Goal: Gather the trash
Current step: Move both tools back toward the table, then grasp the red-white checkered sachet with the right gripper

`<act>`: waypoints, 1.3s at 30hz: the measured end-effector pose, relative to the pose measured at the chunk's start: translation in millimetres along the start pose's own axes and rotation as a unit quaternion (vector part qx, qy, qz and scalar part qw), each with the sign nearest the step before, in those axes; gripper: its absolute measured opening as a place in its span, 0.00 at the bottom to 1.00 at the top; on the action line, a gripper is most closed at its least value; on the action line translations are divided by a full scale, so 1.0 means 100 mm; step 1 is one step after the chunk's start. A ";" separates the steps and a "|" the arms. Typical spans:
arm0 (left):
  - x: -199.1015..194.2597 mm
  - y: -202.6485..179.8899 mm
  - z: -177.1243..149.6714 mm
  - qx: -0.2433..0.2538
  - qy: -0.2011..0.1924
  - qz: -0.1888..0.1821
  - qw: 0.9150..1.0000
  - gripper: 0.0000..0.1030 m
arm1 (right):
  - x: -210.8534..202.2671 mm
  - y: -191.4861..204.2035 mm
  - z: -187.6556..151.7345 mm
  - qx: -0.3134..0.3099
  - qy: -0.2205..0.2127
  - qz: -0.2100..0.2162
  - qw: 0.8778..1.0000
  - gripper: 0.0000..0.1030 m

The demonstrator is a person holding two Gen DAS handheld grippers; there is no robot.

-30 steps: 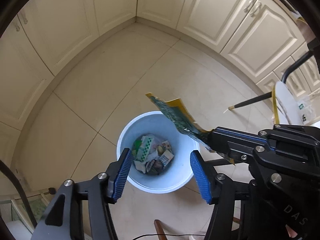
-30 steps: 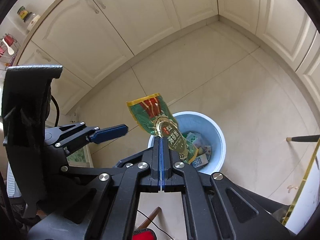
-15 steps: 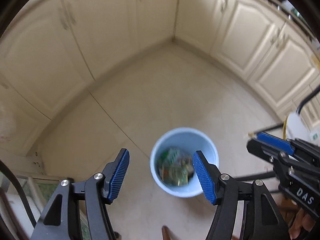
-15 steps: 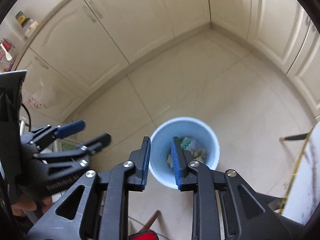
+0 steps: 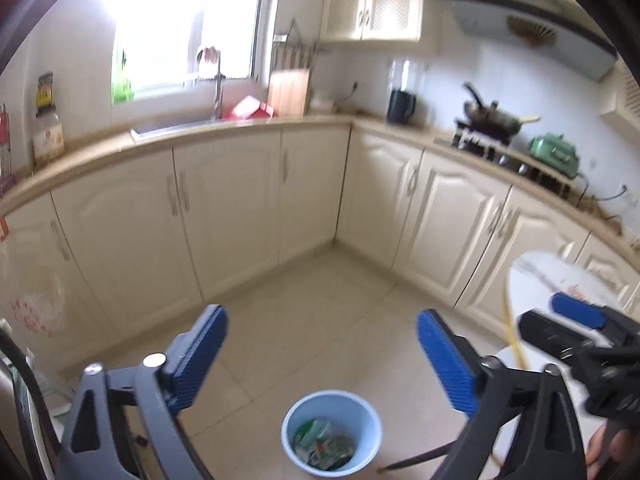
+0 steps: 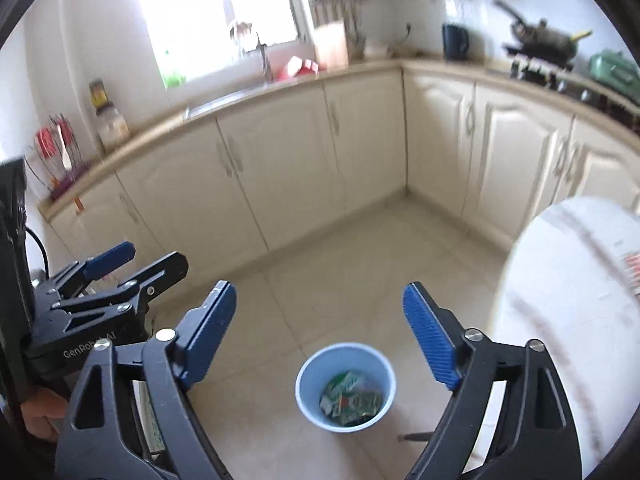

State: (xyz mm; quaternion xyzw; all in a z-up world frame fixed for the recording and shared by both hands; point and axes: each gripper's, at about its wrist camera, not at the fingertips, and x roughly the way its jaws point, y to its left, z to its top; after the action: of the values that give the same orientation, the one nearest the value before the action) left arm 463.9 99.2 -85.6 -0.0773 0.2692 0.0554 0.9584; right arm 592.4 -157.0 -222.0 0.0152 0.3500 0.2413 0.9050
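Left tongs (image 5: 320,356) wide, empty, right tongs (image 6: 320,332) likewise, just opened

1. Window (image 5: 180,20): bright, overexposed daylight above the sink; detail outside is washed out.
2. Tap (image 5: 218,88): upright at the sink, in front of the window.
3. Countertop (image 5: 240,126): beige, running along two walls and meeting in a corner.
4. Base cabinets (image 5: 224,216): cream panelled doors with slim vertical handles, below the counter on both runs.
5. Wall cabinets (image 5: 372,16): cream, with lattice-fronted doors, right of the window.
6. Range hood (image 5: 528,24): grey, mounted above the hob.
7. Wall tiles (image 5: 440,76): white and glossy.
8. Floor (image 5: 320,320): large pale beige tiles with thin grout lines.
9. Round table (image 6: 568,304): white top, at the right edge.
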 end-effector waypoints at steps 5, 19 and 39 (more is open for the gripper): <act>-0.28 -0.25 -0.14 0.015 -0.020 -0.015 1.000 0.97 | -0.78 -0.32 0.25 -0.009 -0.054 -0.062 0.997 1.00; 0.03 -0.64 0.21 0.084 0.028 -0.046 0.995 0.97 | -0.84 -2.72 0.26 0.063 0.080 -0.223 0.969 1.00; 2.13 -0.25 0.18 0.041 0.187 0.055 0.980 0.97 | 0.18 -3.66 -0.04 0.079 0.159 -0.186 0.966 0.92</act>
State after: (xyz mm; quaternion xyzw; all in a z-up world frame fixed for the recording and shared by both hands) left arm 657.8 91.3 -179.3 -0.0325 0.4494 0.0811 0.8890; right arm 757.0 -472.6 -307.6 -0.0175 0.5036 0.0396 0.8628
